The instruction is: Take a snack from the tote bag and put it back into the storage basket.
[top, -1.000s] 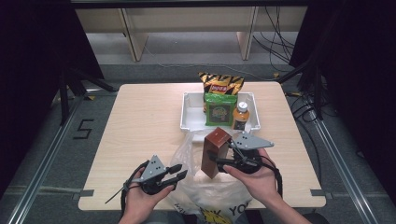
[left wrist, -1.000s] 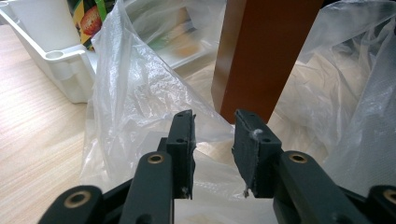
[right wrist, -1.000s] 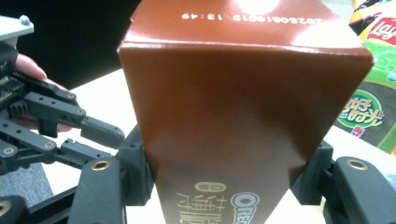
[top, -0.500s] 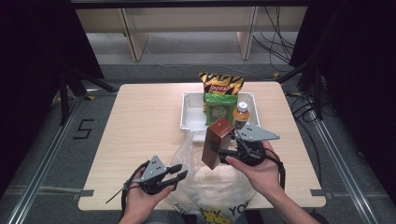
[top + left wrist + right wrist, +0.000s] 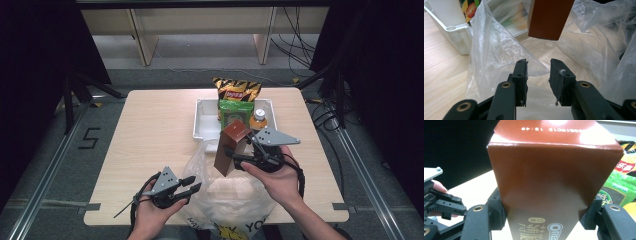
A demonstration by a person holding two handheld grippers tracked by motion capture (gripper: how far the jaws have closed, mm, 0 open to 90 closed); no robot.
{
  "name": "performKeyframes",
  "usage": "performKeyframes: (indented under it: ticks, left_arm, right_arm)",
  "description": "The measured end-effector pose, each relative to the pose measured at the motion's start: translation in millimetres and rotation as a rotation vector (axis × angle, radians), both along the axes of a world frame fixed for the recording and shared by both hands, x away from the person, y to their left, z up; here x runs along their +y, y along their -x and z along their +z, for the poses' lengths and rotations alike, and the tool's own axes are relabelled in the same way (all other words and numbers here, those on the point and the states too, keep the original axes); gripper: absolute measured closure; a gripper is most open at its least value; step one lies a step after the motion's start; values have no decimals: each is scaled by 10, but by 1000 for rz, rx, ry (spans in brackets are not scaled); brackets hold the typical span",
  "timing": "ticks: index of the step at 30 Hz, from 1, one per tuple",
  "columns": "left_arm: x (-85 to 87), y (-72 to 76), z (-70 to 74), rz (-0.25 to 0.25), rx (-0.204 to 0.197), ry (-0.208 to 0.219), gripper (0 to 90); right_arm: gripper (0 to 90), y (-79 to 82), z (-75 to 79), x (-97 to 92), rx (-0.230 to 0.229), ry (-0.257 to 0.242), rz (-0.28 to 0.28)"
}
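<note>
The brown box (image 5: 231, 148) hangs in the air above the near half of the table (image 5: 150, 130), right of the middle, directly over the plastic bag (image 5: 227, 197). Its long axis runs near upright, tilted slightly: the top end leans toward the far right, the bottom end points down at the bag.

Right gripper (image 5: 239, 161): jaws clamped on the box's two side faces, low on its length. Left gripper (image 5: 192, 185): close to the near edge, left of the bag, jaws partly apart; thin bag film lies between and beside them, but whether the pads pinch it cannot be told.

The bag is clear and crumpled, spreading from the near edge toward the table's centre, with yellow printing on the part that overhangs that edge. In the left gripper view the box's bottom end (image 5: 549, 18) sits above rumpled film.

Beyond the bag, toward the far edge, stands a white bin (image 5: 205, 120). In it: a green packet (image 5: 234, 114), an orange-and-black striped snack bag (image 5: 236, 90) behind that, and a bottle (image 5: 258, 119) at the right.

Box appearance: glossy reddish-brown carton, tall and rectangular, OREO printing on one face (image 5: 551, 228), a stamped code on one end.
</note>
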State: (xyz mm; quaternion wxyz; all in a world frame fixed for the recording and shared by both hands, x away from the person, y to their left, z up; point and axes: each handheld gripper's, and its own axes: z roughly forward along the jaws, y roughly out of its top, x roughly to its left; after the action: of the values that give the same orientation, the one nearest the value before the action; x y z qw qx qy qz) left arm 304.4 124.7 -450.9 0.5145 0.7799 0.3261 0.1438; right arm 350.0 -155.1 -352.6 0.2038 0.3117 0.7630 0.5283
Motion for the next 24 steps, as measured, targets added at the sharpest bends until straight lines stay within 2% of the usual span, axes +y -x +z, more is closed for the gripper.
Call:
performKeyframes:
  ticks: [1, 2, 3, 4, 5, 6, 7, 8, 9, 10, 12, 14, 15, 16, 19, 20, 21, 22, 24]
  left_arm:
    - [1, -3, 1, -3, -3, 0, 660]
    - [1, -5, 3, -4, -5, -1, 659]
    - [1, -5, 3, -4, -5, -1, 659]
    - [-1, -4, 3, -4, -5, 0, 658]
    - [-2, -4, 2, -5, -5, -1, 658]
    - [-3, -3, 1, -3, -4, 0, 658]
    - [-1, -4, 1, -5, -5, -4, 657]
    - [-3, -1, 0, -1, -1, -1, 657]
    - [-3, -3, 0, -3, -3, -1, 657]
    - [-4, -3, 1, -4, -4, -1, 656]
    - [-4, -3, 1, -4, -4, -2, 656]
    - [-7, 0, -1, 1, 1, 0, 656]
    - [-7, -1, -1, 1, 1, -1, 656]
    - [-8, -7, -6, -5, 3, 7, 655]
    - [-11, -1, -4, 4, 4, -1, 655]
    - [-13, -4, -8, 1, 5, 4, 655]
    - [-12, -12, -11, -14, 2, 3, 655]
    - [-14, -11, -12, -14, 4, 3, 655]
    - [-16, -11, -14, -15, 4, 2, 655]
  right_arm:
    - [385, 7, 8, 20, 24, -23, -6]
    - [385, -16, 17, 22, 8, -29, 12]
    - [385, -6, 35, 17, 14, -25, -8]
    - [385, -19, 56, 6, -4, -12, -1]
    - [385, -27, 63, 26, 4, -39, 4]
    - [385, -27, 78, 23, 3, -41, 1]
    - [385, -43, 93, 8, -15, -22, 5]
    - [385, -39, 107, 15, -1, -30, -3]
    - [385, -53, 114, 18, -12, -37, 11]
    - [385, -38, 134, 17, 1, -35, -9]
    - [385, -59, 172, 20, -14, -50, -12]
    - [386, -83, 203, 4, -27, -43, -6]
    - [385, -86, 223, 8, -20, -54, -17]
    - [386, -107, 235, 2, -35, -46, -7]
    - [385, -136, 266, 16, -31, -65, -17]
    - [386, -146, 278, 1, -37, -42, -16]
    - [385, -145, 283, 18, -28, -64, -33]
    - [386, -153, 293, 27, -20, -71, -28]
    - [386, -174, 308, 28, -36, -62, -21]
